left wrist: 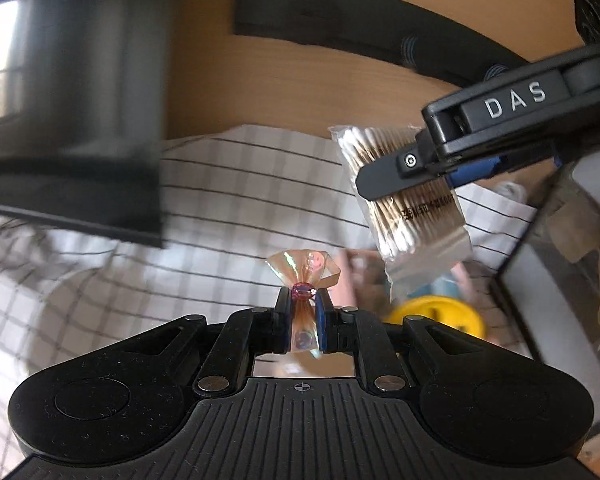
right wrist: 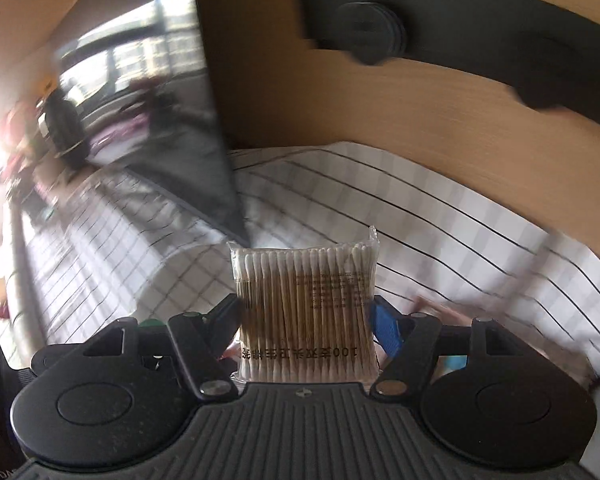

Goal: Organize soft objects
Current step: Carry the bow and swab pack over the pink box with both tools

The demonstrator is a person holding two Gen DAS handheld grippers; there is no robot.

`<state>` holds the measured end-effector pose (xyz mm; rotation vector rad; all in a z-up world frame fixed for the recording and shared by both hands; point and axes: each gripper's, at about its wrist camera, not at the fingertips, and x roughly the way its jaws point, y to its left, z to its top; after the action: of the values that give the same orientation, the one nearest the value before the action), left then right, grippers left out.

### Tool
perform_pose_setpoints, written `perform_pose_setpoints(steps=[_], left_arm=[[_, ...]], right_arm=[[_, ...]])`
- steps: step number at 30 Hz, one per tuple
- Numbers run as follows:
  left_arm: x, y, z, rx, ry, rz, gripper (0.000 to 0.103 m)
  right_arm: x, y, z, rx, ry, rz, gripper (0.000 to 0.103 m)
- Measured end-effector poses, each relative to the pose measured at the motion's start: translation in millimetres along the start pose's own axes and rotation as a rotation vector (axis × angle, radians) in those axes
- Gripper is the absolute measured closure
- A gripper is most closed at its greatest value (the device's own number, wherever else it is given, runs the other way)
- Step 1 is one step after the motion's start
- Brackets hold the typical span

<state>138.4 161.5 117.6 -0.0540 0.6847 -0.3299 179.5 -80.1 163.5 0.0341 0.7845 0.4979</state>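
Both grippers hold something: left gripper pinches a crinkly iridescent bow; right gripper clamps a flat plastic swab pack.

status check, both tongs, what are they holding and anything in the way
Left tongs shut on shiny bow. Right tongs shut on cotton swab pack. Both above checked cloth; nothing blocking.
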Motion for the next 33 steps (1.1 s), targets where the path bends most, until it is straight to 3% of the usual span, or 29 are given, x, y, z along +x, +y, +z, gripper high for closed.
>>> perform_pose_setpoints(steps=[9,17,22,27,33], left_arm=[[36,-76,-4,0.122,0.08,-0.123,0.089],[102,-128,-19,0.149,0.206,-0.195,0.089],[138,-136,-29,0.086,0.24,-0.221,0.09],[143,-147,-31,0.126,0.232,-0.225,0.09],[127,-134,-18,0.158,0.202,-0.187,0.092]], right_arm=[[-41,-74,-43,0.171,-0.064,-0.157,0.033],[-22,-126,-73,0.343,-0.035,-0.194,0.033],[17,-158,-85,0.439,0.022,-0.227,0.033],[44,-168,-96,0.466,0.05,-0.223,0.033],[29,-171,-95,0.508,-0.027,-0.175,0.034]])
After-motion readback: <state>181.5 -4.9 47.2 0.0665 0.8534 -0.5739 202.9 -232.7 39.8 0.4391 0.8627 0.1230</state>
